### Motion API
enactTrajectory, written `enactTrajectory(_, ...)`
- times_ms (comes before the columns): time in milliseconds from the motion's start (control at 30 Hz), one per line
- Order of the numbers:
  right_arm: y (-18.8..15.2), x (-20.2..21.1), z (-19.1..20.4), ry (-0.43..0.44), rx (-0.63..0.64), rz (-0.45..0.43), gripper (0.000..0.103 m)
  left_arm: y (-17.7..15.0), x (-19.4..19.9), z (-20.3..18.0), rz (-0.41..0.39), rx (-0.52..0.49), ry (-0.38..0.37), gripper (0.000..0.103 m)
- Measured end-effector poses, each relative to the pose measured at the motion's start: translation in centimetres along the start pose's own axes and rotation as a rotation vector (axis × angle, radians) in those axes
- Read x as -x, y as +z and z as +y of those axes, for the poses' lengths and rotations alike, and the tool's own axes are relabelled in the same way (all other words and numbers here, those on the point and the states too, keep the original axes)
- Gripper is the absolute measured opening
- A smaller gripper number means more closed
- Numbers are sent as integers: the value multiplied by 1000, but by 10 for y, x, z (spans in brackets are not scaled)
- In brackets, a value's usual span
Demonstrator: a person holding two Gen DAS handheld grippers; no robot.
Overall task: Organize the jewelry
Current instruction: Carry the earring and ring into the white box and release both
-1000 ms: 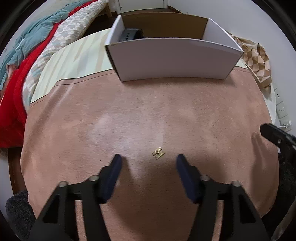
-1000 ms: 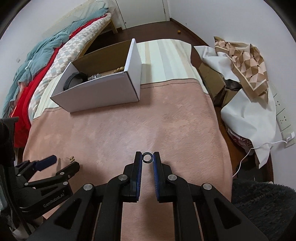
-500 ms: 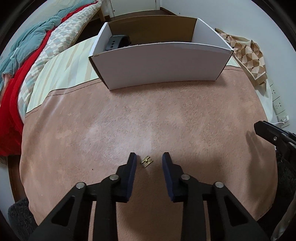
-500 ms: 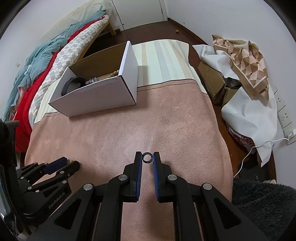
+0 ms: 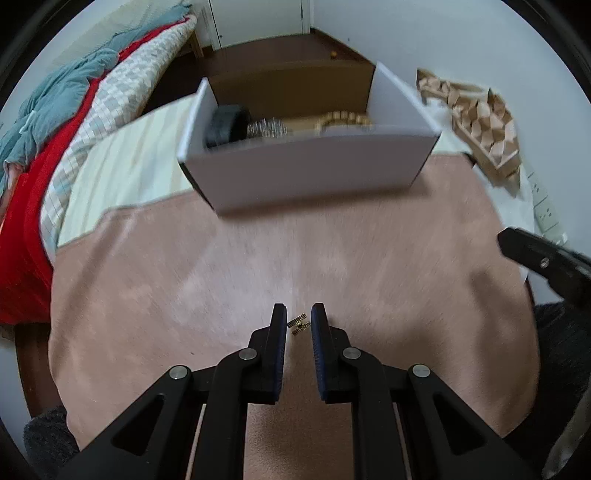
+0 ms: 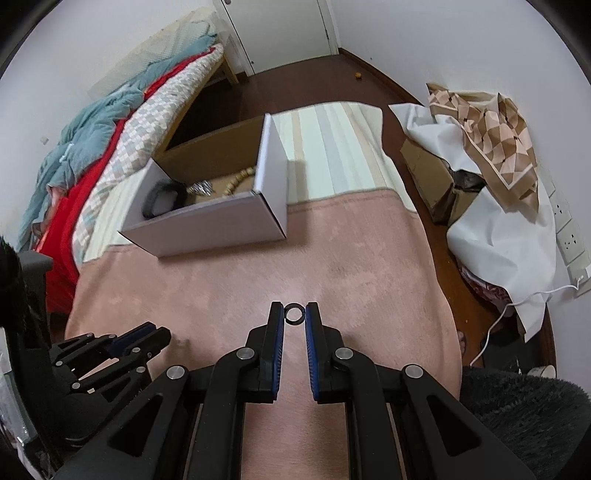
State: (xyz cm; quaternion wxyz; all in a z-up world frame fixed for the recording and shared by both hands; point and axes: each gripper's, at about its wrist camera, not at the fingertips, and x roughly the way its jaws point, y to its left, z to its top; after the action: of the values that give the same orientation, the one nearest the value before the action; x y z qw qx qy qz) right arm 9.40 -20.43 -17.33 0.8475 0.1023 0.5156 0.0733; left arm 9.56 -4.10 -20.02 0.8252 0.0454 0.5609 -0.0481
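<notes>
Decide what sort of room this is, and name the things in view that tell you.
Probably a bedroom at home: piled bedding along the wall, a pink blanket spread as the work surface, and a white door behind.

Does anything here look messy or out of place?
Mostly the side: a white sheet and patterned cloth heaped over cardboard boxes on the floor. The jewelry box on the pink blanket sits upright, nothing spilled.

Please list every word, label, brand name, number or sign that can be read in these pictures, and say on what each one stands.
No text can be read in either view.
The white box shows plain walls, without print.
The left tool, seen in the right wrist view, shows no legible lettering on its black frame.
The wall sockets carry no readable marking.
</notes>
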Motion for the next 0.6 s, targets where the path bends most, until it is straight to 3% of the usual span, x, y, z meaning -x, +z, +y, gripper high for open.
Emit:
enactTrajectory(167,28,20,14,62,-5,-53,12,29,30,7,-56,27,-38,11)
enactTrajectory(333,79,26,33,120,10,-105,12,83,51,21,-133,38,-46,11)
enactTrajectory(467,118,1,42,127,21,-96,12,121,39,32,-136,54,-29,11)
enactTrajectory(600,148,-36,44,135,26,-43,12,151,6,44,-79,78,-54,11)
